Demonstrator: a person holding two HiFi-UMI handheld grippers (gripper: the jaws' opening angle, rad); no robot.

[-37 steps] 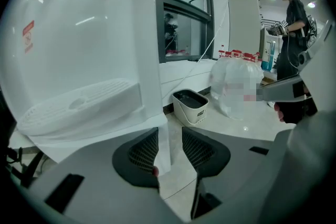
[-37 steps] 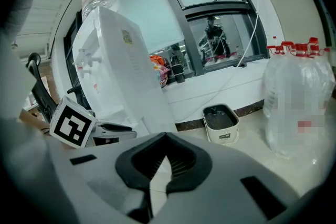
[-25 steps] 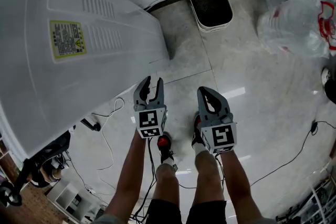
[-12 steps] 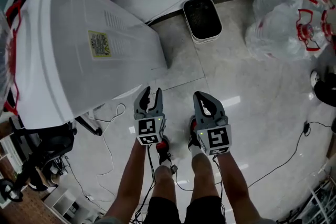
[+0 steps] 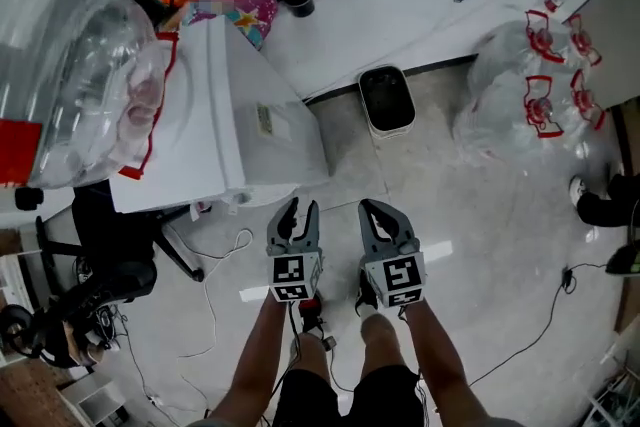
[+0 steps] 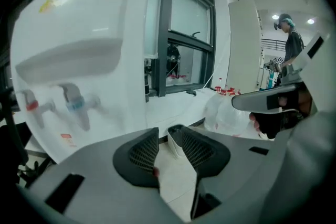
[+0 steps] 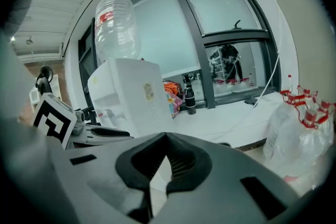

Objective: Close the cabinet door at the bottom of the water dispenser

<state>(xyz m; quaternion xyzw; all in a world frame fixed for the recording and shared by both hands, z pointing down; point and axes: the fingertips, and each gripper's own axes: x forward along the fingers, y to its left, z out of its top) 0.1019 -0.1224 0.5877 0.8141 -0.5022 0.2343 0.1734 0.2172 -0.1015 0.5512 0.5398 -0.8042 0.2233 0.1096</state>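
Both grippers have been lifted high: the left gripper is held empty, jaws a little apart, and the right gripper with jaws pressed together. The water dispenser is seen just ahead on the left, its cabinet door hidden, so the closing is likely done.

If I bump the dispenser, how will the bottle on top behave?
The bottle looks clear and empty, so probably light and easily rocked. It sits high atop the dispenser, so a hard shove might tip it.
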